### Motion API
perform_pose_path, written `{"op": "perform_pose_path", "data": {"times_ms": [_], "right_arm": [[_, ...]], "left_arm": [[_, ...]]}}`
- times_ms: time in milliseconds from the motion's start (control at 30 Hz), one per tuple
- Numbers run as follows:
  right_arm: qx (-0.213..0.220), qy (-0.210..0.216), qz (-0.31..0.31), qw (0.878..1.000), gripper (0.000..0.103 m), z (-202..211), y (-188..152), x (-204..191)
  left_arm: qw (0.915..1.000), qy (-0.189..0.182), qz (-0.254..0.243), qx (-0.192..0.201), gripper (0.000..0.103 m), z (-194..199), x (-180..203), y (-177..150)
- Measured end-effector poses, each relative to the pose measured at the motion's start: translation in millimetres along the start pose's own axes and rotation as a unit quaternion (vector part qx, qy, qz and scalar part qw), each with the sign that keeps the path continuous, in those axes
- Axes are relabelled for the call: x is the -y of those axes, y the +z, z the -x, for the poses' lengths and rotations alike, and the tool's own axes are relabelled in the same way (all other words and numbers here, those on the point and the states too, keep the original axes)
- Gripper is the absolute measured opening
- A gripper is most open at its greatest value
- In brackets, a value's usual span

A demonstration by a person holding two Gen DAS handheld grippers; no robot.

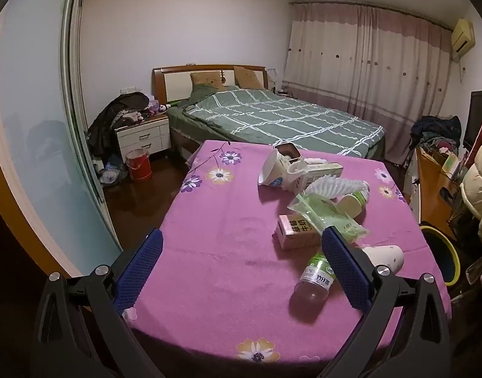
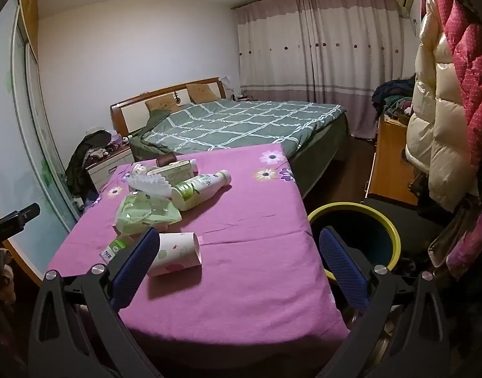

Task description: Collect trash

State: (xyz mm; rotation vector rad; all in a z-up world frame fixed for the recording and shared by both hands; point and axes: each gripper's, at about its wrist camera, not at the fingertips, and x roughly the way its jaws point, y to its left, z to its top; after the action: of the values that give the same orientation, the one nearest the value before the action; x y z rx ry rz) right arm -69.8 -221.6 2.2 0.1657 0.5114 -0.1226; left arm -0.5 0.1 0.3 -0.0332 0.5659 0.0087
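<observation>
While both the left gripper and right gripper hung released, we judged the paper cup at 10 o'clock might roll off the tabletop.

Surface: table under a pink flowered cloth.
Near edge: clear bottle with green label, lying on its side; paper cup, tipped over beside it.
Middle: pink carton with a green plastic wrapper over it.
Far side: white bottle, white ruffled paper, large tipped cup, long carton.
</observation>
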Motion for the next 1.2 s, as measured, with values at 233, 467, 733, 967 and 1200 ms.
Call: {"op": "perform_pose_path", "data": {"times_ms": [233, 467, 733, 967, 1200], "right_arm": [[-0.001, 0.004, -0.001, 1.0, 0.097, -1.5, -0.7, -2.0], [0.001, 0.008, -0.002, 1.0, 0.097, -3.7, -4.2, -6.0], [-0.002, 0.009, -0.002, 1.0, 0.097, -6.9, -2.7, -8.3], [-0.003, 0.01, -0.002, 1.0, 0.097, -7.0, -3.0, -8.0], [-0.004, 0.011, -0.002, 1.0, 0.097, -8.0, -3.7, -8.0]], "left_arm": [[1.0, 0.0, -0.008, -0.001, 0.099, -1.6, 6.2, -1.4], [1.0, -0.001, -0.009, 0.0, 0.099, -0.5, 5.2, -0.9], [0.9999, -0.002, -0.01, -0.003, 0.099, -0.7, 6.0, -1.1], [0.9999, -0.002, -0.011, -0.006, 0.099, -3.7, 6.1, -1.9], [0.9999, -0.002, -0.013, -0.01, 0.099, -6.5, 6.9, -3.2]]}}
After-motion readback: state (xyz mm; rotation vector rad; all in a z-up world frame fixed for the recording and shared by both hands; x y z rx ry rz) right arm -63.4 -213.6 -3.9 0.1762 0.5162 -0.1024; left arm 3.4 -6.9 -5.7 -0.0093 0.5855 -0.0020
